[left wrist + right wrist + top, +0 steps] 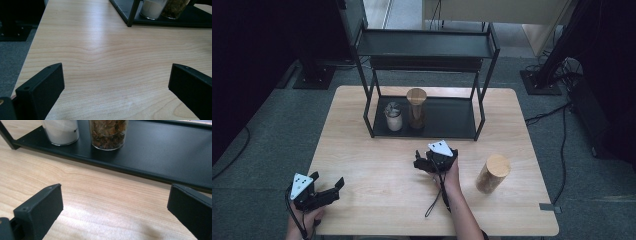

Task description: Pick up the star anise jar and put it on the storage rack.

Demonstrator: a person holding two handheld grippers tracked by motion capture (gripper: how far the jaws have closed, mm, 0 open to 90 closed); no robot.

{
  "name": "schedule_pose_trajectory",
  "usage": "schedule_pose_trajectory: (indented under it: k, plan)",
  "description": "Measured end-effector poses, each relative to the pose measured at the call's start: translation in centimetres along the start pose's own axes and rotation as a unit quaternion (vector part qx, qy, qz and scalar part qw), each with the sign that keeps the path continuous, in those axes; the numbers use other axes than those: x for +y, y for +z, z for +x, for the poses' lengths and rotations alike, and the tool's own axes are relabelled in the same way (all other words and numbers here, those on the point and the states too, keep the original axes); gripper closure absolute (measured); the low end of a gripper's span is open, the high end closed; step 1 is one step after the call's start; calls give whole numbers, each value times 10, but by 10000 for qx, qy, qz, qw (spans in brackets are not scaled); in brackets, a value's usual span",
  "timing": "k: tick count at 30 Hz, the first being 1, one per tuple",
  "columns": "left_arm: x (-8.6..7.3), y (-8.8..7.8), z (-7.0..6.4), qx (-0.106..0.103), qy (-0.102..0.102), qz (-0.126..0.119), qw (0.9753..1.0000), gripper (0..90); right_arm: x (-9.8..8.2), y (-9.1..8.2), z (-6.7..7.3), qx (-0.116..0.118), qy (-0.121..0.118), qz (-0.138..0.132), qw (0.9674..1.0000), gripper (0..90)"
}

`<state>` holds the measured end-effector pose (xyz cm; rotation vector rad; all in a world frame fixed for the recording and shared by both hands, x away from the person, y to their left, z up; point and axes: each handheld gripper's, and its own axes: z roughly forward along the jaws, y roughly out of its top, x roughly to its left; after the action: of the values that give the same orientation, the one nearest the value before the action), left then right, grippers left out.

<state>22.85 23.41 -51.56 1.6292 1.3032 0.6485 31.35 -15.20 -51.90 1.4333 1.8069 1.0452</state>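
Left gripper (328,187): near table (377,200) front-left corner, jaws apart, empty. White-filled jar (394,117) and tall wood-lidded jar (416,107): side by side on black rack (452,120) bottom shelf, rear centre. Right gripper (424,161): mid-table before rack, jaws apart, empty. Lidded jar (492,173): near right edge, tilted

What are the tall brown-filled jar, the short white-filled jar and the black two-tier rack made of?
Tall brown-filled jar: clear glass probably, contents visible through wall; wood-looking lid. Short white-filled jar: same clear wall, glass or plastic. Black two-tier rack: likely matte painted metal, thin straight bars.
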Motion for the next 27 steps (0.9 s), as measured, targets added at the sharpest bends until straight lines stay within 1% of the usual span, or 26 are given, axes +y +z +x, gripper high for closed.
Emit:
schedule_pose_trajectory:
  k: [5, 10, 13, 15, 19, 27]
  plan:
    - [0, 0, 0, -7, -6, 3, 10000, 5, -5, -7, 3, 3, -91, -39, 10000, 1]
    - [0, 0, 0, -6, -7, 2, 10000, 5, -9, -14, 4, 19, -67, -68, 10000, 1]
    - [0, 0, 0, -8, -12, 0, 10000, 5, -11, -18, 5, 8, -155, -87, 9998, 1]
    - [0, 0, 0, -8, -15, -2, 10000, 5, -13, -21, 6, 8, -168, -98, 9998, 1]
    - [0, 0, 0, -9, -14, 1, 10000, 5, -16, -27, 7, 32, -130, -56, 9999, 1]
    - [0, 0, 0, 1, -19, 2, 10000, 5, -23, -37, 9, 29, -167, -57, 9998, 2]
